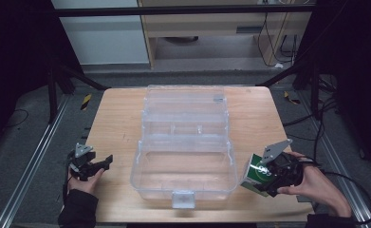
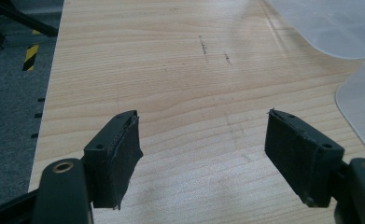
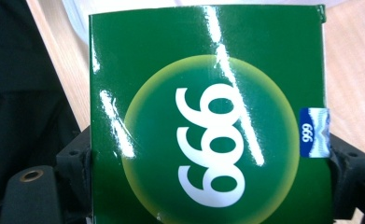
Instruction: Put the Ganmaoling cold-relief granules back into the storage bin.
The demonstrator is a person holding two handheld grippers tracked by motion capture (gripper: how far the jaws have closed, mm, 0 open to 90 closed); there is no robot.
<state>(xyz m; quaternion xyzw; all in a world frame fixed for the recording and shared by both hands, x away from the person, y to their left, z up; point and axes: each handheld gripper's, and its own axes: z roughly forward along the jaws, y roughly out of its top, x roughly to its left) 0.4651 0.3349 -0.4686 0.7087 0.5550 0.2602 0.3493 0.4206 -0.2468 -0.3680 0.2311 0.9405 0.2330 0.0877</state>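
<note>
A clear plastic organiser box (image 1: 185, 173) stands open in the middle of the wooden table (image 1: 114, 118), its lid and trays folded back. At the box's right front corner my right gripper (image 1: 261, 178) is shut on a green carton (image 1: 254, 172) with a white side, lifted above the table. In the right gripper view the carton (image 3: 208, 121) shows a glossy green face with white digits, clamped between the two jaws. My left gripper (image 1: 105, 164) rests at the table's left edge, open, with bare wood between its fingertips (image 2: 119, 154).
Edges of the clear box (image 2: 357, 93) reach into the left gripper view at the right. Aluminium rails (image 1: 29, 166) run along both sides of the table. Cables (image 1: 316, 128) lie on the floor to the right. Bare wood lies left of the box.
</note>
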